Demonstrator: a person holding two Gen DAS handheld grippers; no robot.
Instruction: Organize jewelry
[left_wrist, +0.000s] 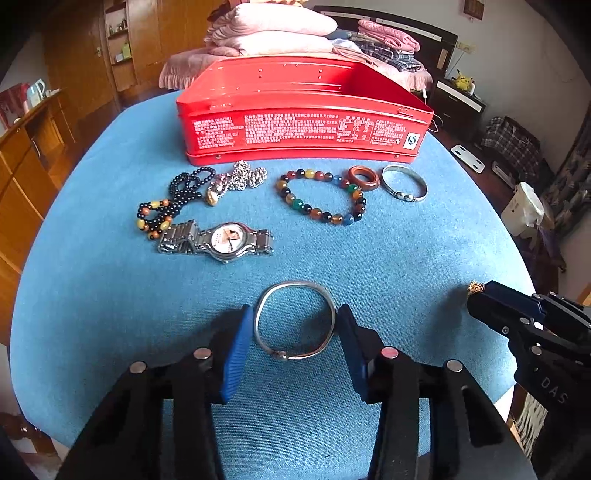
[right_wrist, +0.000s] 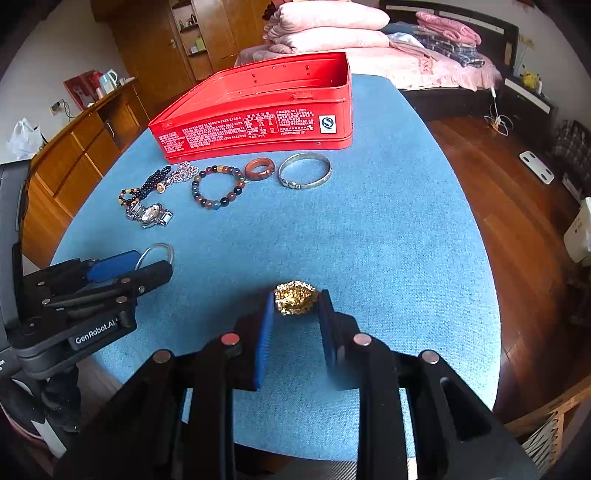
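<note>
Left gripper (left_wrist: 295, 325) pinches silver bangle (left_wrist: 294, 319) on table (left_wrist: 406, 258) | right gripper (right_wrist: 295, 314) pinches gold chain clump (right_wrist: 295, 297) | watch (left_wrist: 225, 238), bead bracelet (left_wrist: 321, 195), other pieces unsorted | red tin (left_wrist: 303, 110) apparently empty; sorting barely begun

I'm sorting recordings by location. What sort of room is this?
Most likely a bedroom: a bed with stacked pink quilts stands behind the blue table, with a wooden wardrobe alongside.

Left wrist view low over blue table (left_wrist: 110, 295), right wrist view alongside, both facing red tin (left_wrist: 303, 122), shared.
</note>
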